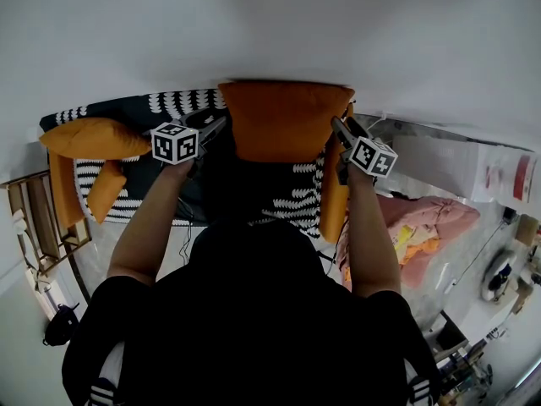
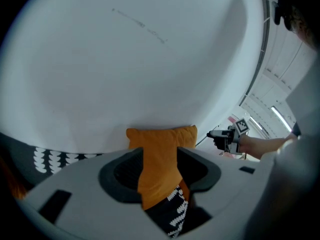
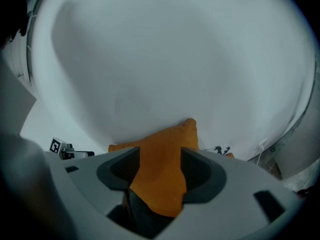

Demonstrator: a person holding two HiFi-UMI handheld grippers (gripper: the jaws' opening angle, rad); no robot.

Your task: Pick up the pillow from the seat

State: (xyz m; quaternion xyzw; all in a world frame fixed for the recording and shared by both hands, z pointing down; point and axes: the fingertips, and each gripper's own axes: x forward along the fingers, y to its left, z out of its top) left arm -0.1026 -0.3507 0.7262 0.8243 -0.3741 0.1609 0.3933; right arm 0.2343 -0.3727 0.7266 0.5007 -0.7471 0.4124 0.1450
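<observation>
— Fingers (image 2: 122,171) of the left gripper (image 1: 215,130) are clamped on the left edge of the orange pillow (image 1: 287,121); the cloth fills the gap between the pads. How is your side?

— Much the same. On the right gripper (image 1: 340,130) the fingers (image 3: 202,170) pinch the pillow's right edge, with orange cloth pressed between them.

— Where does the pillow sit, then?

— Upright between the two grippers, at the far side of the seat (image 1: 300,194), close to the white wall (image 1: 254,24). Whether its lower edge is off the patterned cover I cannot tell.

— What worries you from here?

— Both grips are on thin edge cloth, not on the stuffing. I judge the soft cover could slide out of one pair of fingers if the hands pull apart or rise unevenly. Then the pillow would swing from the other edge or drop back onto the seat.

— Anything near enough to hit?

— A standing cushion (image 1: 332,201), also orange, is just right of the pillow, below the right gripper. More orange cushions (image 1: 93,138) lie well apart at the left. A swing to the right could knock the standing one over, and dragging the pillow along the wall could tug it loose.
</observation>
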